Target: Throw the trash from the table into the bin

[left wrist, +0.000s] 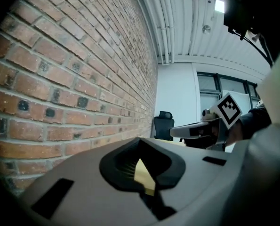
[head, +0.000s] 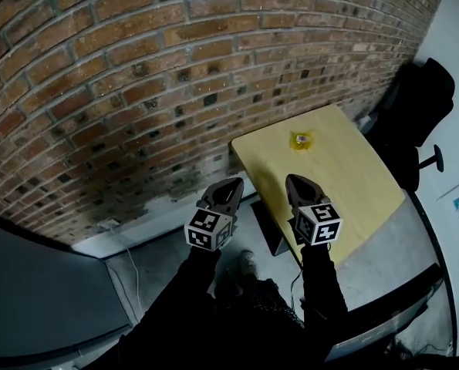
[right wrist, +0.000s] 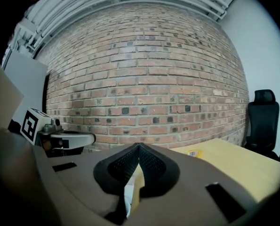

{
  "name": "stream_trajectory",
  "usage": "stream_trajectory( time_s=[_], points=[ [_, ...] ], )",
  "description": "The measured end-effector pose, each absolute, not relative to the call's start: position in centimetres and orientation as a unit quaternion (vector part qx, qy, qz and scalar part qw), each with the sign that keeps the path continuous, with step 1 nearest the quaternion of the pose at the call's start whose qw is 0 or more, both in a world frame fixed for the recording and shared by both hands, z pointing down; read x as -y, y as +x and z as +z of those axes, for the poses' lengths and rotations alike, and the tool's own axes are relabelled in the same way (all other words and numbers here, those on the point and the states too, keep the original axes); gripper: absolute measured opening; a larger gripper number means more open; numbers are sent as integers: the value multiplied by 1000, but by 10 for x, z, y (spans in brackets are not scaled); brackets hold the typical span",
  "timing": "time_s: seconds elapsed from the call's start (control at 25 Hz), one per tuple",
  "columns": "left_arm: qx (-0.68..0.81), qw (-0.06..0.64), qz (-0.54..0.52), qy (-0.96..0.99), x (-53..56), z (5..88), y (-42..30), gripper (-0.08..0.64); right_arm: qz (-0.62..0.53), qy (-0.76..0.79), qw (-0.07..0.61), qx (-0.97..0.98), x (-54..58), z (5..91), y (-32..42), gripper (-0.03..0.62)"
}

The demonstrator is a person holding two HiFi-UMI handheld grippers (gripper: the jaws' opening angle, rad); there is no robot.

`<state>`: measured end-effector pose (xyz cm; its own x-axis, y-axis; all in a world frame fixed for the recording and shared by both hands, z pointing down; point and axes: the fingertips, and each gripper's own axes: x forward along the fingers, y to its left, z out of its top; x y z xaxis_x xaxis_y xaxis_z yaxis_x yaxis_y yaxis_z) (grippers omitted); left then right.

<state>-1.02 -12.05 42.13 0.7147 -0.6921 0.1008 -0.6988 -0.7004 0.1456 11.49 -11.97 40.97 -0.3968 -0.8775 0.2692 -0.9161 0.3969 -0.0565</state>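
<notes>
Hovering at the near side of a pale-yellow wooden table [head: 345, 176], the left gripper [head: 233, 183] and right gripper [head: 295, 180] both have their jaws pressed together with nothing held, so the pickup stage of the clear-up looks not yet begun. The 1 piece of trash in sight, a small crumpled yellow wrapper w/ a pale label [head: 300, 140], lies alone near the table's far edge, close to the red brick wall [head: 136, 68] and well apart from both tools. Next move, by this reading: 1 gripper must part its jaws, reach across to the far edge, then close on the wrapper. It looks light, flimsy and easily nudged. No bin shows in any view.
</notes>
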Motion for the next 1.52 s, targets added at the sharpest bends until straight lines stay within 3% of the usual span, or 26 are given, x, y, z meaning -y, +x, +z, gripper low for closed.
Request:
stream_trajectory(
  time_s=[0.56, 1.52],
  points=[
    [371, 65, 29, 926, 179, 409, 33, 6, 84, 561, 127, 814, 187, 408, 171, 12],
    [357, 87, 59, 928, 271, 442, 91, 6, 105, 600, 121, 784, 282, 452, 248, 14]
  ],
)
